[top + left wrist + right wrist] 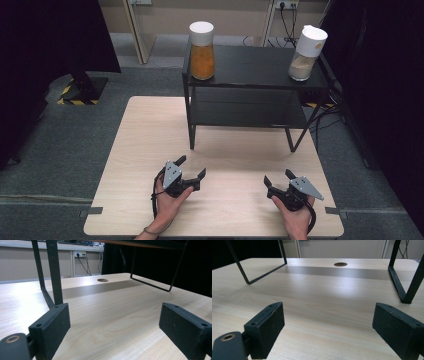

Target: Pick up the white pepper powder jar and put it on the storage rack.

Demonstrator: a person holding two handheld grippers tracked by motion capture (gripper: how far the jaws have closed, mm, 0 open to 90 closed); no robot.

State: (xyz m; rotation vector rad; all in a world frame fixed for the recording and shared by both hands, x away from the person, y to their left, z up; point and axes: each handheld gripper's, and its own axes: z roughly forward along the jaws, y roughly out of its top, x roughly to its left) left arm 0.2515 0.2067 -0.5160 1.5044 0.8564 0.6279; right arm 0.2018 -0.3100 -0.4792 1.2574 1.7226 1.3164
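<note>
While we rest both hands on the table (140, 130) | left gripper (191, 168) spread, empty | right gripper (278, 178) spread, empty | jars on shelf (250, 65) well apart from us

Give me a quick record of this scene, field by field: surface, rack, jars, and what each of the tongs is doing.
surface: wooden table
rack: black two-level shelf at the table's far side
orange jar: white lid, on the shelf's top level, left end
pale jar: white lid, on the top level, right end, about a third full
left tongs: open, empty, low over the table's near part
right tongs: open, empty, low over the table's near part
contact: neither tongs touch a jar or the shelf
</note>
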